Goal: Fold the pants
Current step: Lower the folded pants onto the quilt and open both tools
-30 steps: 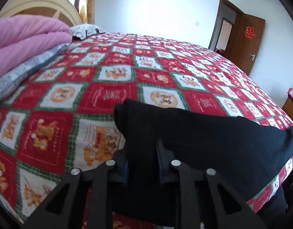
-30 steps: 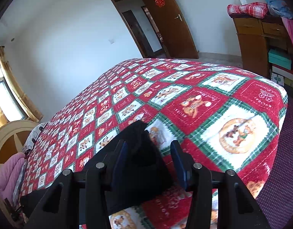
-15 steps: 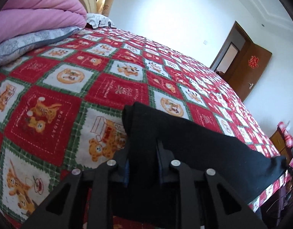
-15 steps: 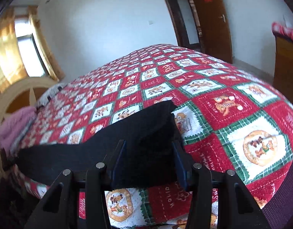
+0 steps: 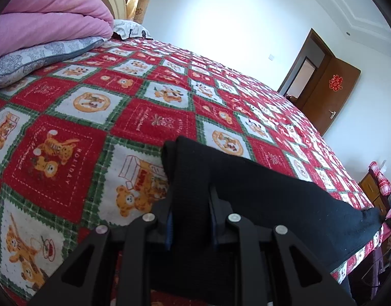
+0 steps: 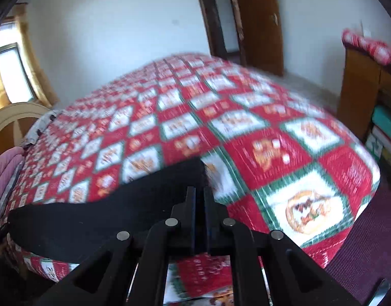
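Note:
Black pants (image 5: 272, 199) lie stretched along the near edge of a bed with a red, white and green patchwork cover (image 5: 149, 122). My left gripper (image 5: 191, 191) is shut on one end of them, a thick fold of black cloth standing up between its pads. In the right wrist view, which is blurred by motion, the pants (image 6: 106, 216) run off to the left. My right gripper (image 6: 199, 191) has its jaws closing to a thin slit, pinching the other end of the black cloth.
A folded pink quilt (image 5: 42, 17) and grey pillow (image 5: 37, 58) sit at the head of the bed. A brown door (image 5: 328, 94) stands open past the far side. A wooden cabinet (image 6: 361, 89) with boxes stands right of the bed's foot, above purple floor covering (image 6: 368, 255).
The right gripper's jaws went from wide apart around the pants' end to pinched on it, and that view swung. The left view rolled early on, then held still, its grip unchanged.

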Demonstrator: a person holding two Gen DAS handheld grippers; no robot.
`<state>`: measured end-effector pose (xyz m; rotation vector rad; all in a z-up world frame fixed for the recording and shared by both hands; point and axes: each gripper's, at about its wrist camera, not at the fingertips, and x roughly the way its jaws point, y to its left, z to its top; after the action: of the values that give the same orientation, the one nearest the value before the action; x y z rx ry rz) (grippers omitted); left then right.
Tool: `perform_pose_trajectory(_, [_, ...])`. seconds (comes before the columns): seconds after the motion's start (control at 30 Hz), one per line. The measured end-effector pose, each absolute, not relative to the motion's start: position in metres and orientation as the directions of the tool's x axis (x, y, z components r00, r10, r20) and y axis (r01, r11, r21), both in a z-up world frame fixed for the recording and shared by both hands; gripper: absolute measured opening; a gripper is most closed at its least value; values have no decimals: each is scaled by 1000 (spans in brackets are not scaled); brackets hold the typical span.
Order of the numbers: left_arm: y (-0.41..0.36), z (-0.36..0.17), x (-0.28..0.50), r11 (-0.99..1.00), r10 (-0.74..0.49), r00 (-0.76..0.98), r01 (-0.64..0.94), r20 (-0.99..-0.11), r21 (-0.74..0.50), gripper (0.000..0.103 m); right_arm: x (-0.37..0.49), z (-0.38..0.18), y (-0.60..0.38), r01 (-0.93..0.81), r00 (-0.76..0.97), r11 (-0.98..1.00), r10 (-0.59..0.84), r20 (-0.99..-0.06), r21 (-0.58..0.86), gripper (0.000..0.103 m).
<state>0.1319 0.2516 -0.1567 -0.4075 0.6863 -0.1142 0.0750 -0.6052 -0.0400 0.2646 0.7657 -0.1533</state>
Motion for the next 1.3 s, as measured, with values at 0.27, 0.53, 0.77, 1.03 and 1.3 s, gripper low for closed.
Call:
perform_pose_trajectory(0.27, [247,-154,129,930,-219,766,-24,-604,-368,25,71,-55,-623,340,680,929,-135,-721,146,61])
perform_pose_trajectory(0.53, [241,-113,96,960,-140,848,-11,-511,-281,38,66,-12,-562,186,783,979,-98,-614,82,61])
perform_pose_trajectory(0.77, [197,-93,87,973,-180,857,82,-483,-216,54,126,-65,-442,-180,621,983,138,-772,31,59])
perform_pose_trajectory(1.03, [122,-114,103,946,-324,776,254,-542,-201,59,167,-103,-424,-141,589,980,-29,-808,-138,16])
perform_pose_trajectory(1.3, [77,-121,100,914,-405,729,315,-552,-255,66,157,-83,-425,-105,638,992,10,-770,-74,17])
